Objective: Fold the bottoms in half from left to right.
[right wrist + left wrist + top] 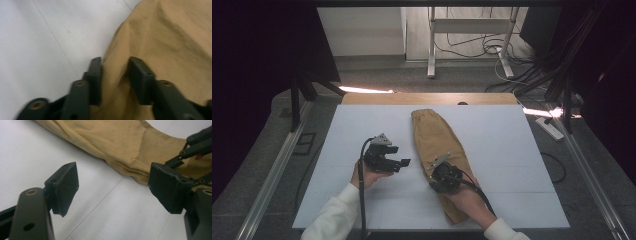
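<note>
Nearest the person, the right claw (438,175) is set down on the near part of the cloth (438,145), its jaws narrowed with a ridge of the fabric rising between them; whether the fold is truly pinched cannot be told, since a gap is seen between the pads; the left claw (398,162) is held just left of the cloth over bare desk (352,135), jaws spread wide and nothing held, its open mouth turned toward the cloth's left edge. The cloth, a mustard-yellow folded garment, is laid with its long axis running from the near edge of the desk away toward the far edge, slightly slanted; it is soft, matte, creased in shallow folds, with a gathered band at its far end; the desk top is smooth, white and faintly seamed.
</note>
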The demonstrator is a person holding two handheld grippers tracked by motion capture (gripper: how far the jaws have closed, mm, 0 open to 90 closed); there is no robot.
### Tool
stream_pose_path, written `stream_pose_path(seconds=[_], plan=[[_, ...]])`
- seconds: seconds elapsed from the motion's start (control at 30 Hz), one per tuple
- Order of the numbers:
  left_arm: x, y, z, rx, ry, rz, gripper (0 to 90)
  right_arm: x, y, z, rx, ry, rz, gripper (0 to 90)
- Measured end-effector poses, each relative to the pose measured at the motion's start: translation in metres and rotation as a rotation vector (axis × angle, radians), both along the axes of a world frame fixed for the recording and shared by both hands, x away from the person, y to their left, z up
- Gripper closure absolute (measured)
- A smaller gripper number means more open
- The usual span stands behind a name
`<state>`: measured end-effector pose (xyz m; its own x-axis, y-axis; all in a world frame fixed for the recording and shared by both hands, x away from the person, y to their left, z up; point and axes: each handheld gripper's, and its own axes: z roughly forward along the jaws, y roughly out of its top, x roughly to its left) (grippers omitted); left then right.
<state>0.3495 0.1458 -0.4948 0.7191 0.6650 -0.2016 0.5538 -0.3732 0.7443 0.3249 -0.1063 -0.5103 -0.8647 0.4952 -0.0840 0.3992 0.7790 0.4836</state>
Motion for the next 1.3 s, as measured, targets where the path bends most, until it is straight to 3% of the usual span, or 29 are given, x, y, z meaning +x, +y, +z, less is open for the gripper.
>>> stream_pose_path(seconds=[0.13,0.27,0.47,0.63,0.87,1.1,1.3], plan=[[0.0,0.0,0.0,0.003,0.001,-0.002,24.4,0.002,-0.002,0.001,-0.013,0.003,0.001,80.0],[0.0,0.0,-0.001,0.003,0.002,0.0,24.4,0.004,-0.005,0.002,-0.001,0.017,-0.011,83.6],[0.001,0.0,-0.001,0.003,0.001,0.001,24.4,0.008,-0.009,0.002,0.046,0.06,-0.027,84.5],[0.001,0.0,-0.001,0.005,0.001,0.002,24.3,0.005,-0.007,0.003,0.047,0.053,-0.011,85.0],[0.001,0.001,0.0,0.004,-0.002,0.004,24.3,0.003,-0.006,0.006,0.105,0.069,-0.004,85.2],[0.002,0.004,0.001,0.003,-0.003,0.011,24.3,-0.004,0.006,0.008,0.146,0.094,0.035,85.1],[0.002,0.007,0.001,-0.003,-0.005,0.018,24.4,-0.012,0.021,0.006,0.151,0.098,0.071,85.0]])
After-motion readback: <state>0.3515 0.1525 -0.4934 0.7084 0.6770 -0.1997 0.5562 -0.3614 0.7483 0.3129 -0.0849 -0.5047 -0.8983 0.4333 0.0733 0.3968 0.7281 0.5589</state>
